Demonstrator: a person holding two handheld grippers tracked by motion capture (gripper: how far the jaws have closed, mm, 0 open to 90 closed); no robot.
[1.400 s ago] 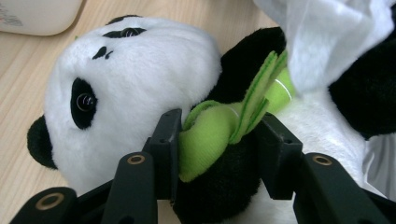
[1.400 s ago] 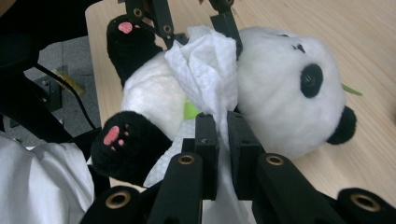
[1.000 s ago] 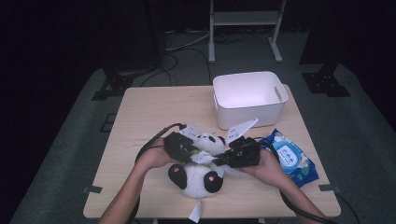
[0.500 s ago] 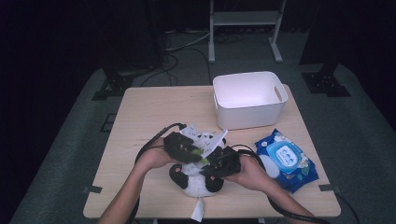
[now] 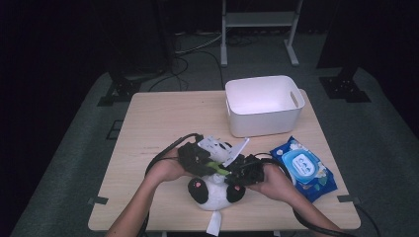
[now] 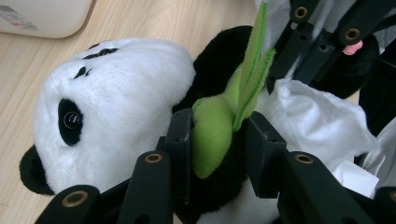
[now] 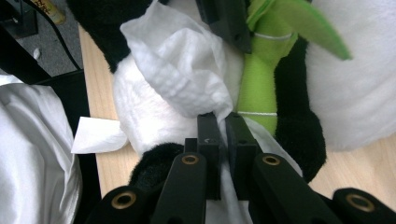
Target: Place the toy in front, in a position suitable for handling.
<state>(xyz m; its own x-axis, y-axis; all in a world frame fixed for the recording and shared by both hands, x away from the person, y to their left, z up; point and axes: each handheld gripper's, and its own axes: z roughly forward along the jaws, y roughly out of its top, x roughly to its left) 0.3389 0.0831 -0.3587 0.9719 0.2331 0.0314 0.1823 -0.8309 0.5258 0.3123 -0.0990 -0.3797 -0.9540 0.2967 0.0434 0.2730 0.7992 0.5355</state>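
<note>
A black-and-white panda plush [image 5: 213,191] lies on its back near the table's front edge. My left gripper [image 5: 198,159] is shut on the green bamboo stalk [image 6: 212,135] sewn to the panda's chest. Its jaws have just closed a little further on it. The panda's head [image 6: 116,102] lies to the left of those jaws. My right gripper [image 7: 223,126] is shut on a crumpled white wipe [image 7: 180,70], which rests against the panda's white belly beside the bamboo stalk [image 7: 259,88]. In the high view the right gripper [image 5: 243,173] sits close to the left one, over the plush.
A white plastic bin [image 5: 264,104] stands at the back right of the wooden table [image 5: 163,118]. A blue pack of wet wipes [image 5: 302,169] lies to the right of my right hand. The plush's white tag [image 5: 215,224] hangs over the front edge.
My right hand has moved left and down with the wipe, from beside the wet-wipe pack onto the panda's belly. The left hand has stayed on the plush.
</note>
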